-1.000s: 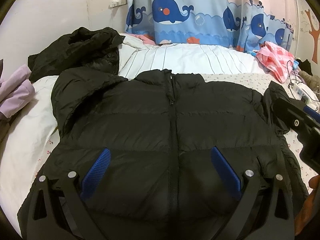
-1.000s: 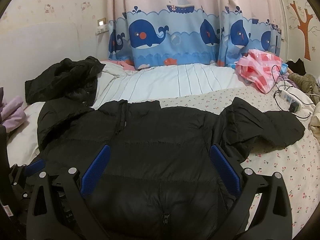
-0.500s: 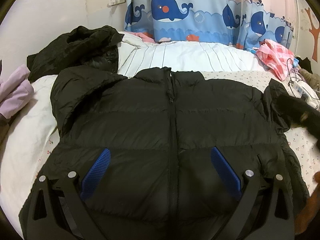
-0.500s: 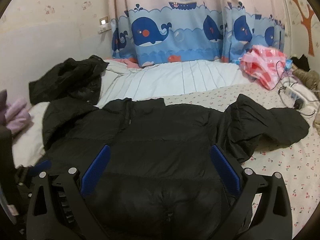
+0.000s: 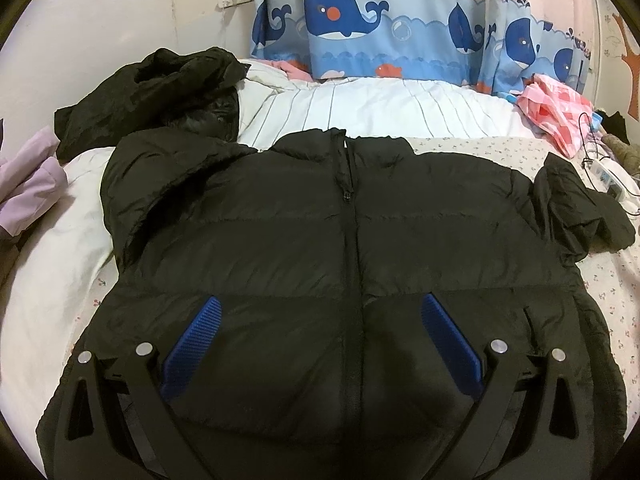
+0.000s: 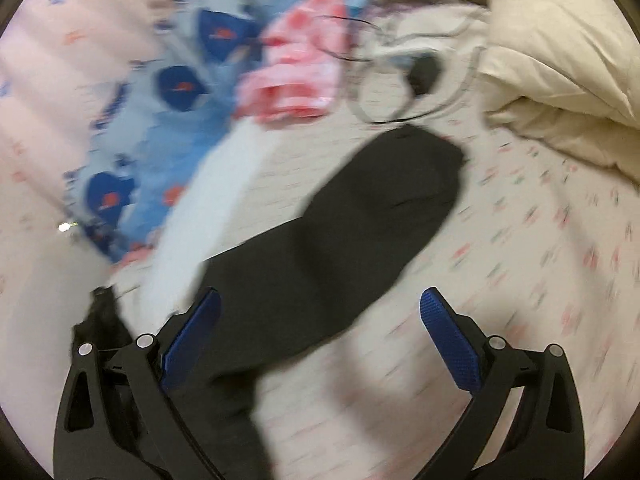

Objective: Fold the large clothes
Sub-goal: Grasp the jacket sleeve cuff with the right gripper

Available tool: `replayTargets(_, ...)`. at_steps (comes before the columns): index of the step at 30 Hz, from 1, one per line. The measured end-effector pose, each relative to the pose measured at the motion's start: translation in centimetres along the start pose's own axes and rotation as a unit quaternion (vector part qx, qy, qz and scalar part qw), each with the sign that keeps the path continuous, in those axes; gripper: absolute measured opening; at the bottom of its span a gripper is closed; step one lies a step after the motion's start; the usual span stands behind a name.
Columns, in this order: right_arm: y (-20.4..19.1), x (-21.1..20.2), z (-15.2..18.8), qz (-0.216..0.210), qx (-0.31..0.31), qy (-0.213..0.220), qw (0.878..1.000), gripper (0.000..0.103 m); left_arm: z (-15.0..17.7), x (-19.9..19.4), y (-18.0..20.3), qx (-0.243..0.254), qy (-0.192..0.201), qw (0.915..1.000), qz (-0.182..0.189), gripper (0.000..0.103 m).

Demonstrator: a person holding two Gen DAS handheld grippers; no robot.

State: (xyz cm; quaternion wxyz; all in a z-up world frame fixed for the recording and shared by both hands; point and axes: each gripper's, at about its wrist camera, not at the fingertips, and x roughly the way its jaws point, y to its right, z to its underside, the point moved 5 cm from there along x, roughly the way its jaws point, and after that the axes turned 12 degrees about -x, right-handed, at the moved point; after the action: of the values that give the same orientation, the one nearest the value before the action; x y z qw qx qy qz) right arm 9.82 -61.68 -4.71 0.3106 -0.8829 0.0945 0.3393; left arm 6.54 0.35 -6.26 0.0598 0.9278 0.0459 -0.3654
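A bed (image 5: 48,288) with a cherry-print sheet carries the work. Nearest, the left hand-held gripper (image 5: 320,340) hovers spread over the hem of the black jacket (image 5: 280,240), which lies flat, zipped and front-up. The right hand-held gripper (image 6: 320,344), also spread and empty, points in a blurred view at the outstretched sleeve (image 6: 380,208). Beyond hang whale curtains (image 5: 380,20). The sleeve fold seems in hand; next calls for pinching the cuff and carrying it across the chest.

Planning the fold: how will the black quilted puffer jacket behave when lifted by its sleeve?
The black quilted puffer jacket is probably floppy, since its sleeve lies slack. Its puffy quilting suggests it is light for its size. The sheen hints it may slip.
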Motion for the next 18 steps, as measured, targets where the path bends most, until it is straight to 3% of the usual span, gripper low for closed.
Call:
replayTargets(6,6.4,5.5,-0.9,-0.028,0.084,0.006,0.996,0.096,0.0,0.6,-0.6,-0.014,-0.011,0.9998,0.006,0.096)
replayTargets(13,5.6,9.3,-4.0,-0.012,0.027,0.040,0.999,0.097,0.5,1.5,-0.9,-0.025,-0.030,0.9991,0.013,0.096)
replayTargets(14,5.5,9.6,-4.4,-0.014,0.023,0.043,0.999,0.087,0.7,1.7,-0.8,-0.024,-0.033,0.9991,0.013,0.096)
replayTargets(15,5.2,10.0,-4.9,-0.020,0.024,0.043,0.999,0.070,0.7,1.8,-0.7,-0.023,-0.034,0.9991,0.013,0.096)
replayTargets(16,5.2,10.6,-5.2,-0.038,0.040,0.034,0.998,0.020,0.9,1.9,-0.7,-0.021,-0.036,0.9991,0.012,0.096)
replayTargets(17,5.3,10.4,-5.4,-0.052,0.055,0.036,0.996,0.009,0.9,2.0,-0.6,-0.019,-0.037,0.9991,0.012,0.096)
replayTargets(18,4.9,9.9,-5.9,-0.052,0.052,0.047,0.996,0.009,1.0,2.1,-0.6,-0.019,-0.038,0.9991,0.011,0.096)
